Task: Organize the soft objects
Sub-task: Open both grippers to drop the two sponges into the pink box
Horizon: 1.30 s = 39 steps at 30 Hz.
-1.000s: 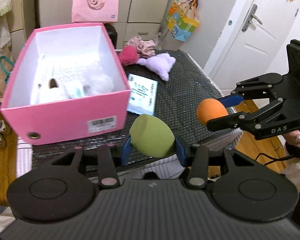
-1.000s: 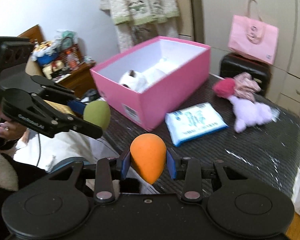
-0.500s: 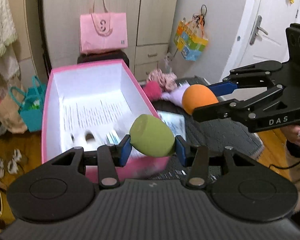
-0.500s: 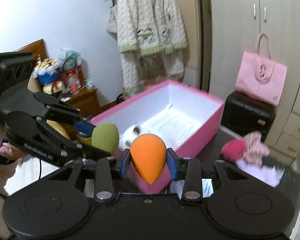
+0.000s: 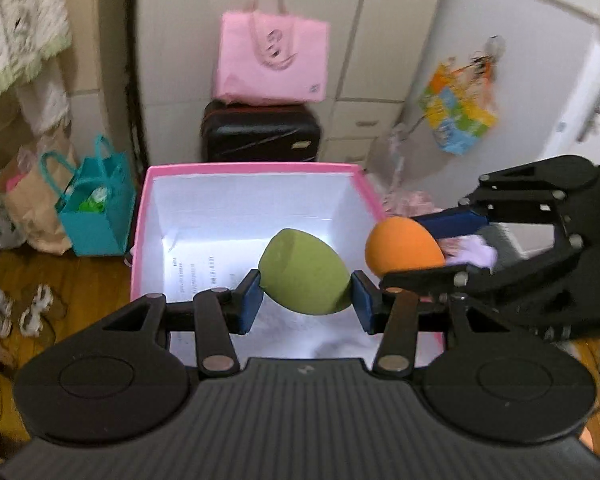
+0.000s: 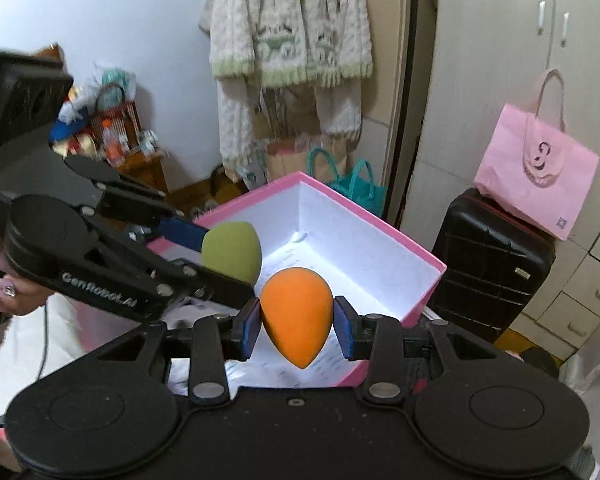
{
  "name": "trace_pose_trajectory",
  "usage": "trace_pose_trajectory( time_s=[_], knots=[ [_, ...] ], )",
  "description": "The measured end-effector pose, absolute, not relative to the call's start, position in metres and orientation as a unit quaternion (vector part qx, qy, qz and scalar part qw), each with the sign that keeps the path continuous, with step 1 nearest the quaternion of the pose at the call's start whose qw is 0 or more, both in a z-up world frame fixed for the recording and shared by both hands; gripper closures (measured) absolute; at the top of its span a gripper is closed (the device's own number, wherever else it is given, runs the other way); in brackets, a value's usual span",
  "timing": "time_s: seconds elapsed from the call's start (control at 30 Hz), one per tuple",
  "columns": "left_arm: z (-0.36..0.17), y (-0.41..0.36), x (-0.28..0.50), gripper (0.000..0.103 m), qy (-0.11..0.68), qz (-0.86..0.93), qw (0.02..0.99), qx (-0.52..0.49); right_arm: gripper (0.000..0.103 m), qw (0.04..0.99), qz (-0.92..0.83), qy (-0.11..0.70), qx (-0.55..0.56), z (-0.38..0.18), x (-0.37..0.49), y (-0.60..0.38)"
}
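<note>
Foam is filling both tools: the left gripper (image 5: 305, 301) is squeezing a matte green egg-shaped sponge (image 5: 304, 277) and the right gripper (image 6: 296, 327) an orange teardrop sponge (image 6: 296, 316), both hanging above the open, white-lined pink cardboard box (image 5: 252, 170).

Left hand-held gripper (image 5: 305, 302) and right hand-held gripper (image 6: 296, 326) angle downward side by side, jaws clamped.

Green sponge (image 5: 305, 278) and orange sponge (image 6: 297, 316) (egg-shaped) above pink box (image 5: 256, 170).
</note>
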State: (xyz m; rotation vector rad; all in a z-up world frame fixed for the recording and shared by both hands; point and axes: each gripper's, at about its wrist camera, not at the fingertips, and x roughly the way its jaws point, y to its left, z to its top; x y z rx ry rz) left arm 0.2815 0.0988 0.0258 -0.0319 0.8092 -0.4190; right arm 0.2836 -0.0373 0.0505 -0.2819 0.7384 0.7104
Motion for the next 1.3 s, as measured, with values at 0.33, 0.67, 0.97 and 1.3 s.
trace_pose_trajectory(
  time_s=[0.33,0.67,0.97,1.3],
  knots=[
    [-0.012,0.09,0.342,0.056,0.439,-0.154,0.885,0.001,0.059,0.828,0.339,0.392,-0.214,0.005,0.353,-0.003],
    [-0.022,0.081,0.353,0.052,0.4,-0.129,0.906,0.053,0.049,0.832,0.322,0.37,-0.261,-0.017,0.367,0.01],
    [0.003,0.104,0.33,0.041,0.379,-0.144,0.914,0.027,0.044,0.86,0.334,0.341,-0.183,0.018,0.343,-0.019],
    [0.041,0.106,0.266,0.039,0.375,-0.171,0.91,0.049,0.044,0.869,0.343,0.352,-0.059,0.057,0.299,-0.068]
  ],
)
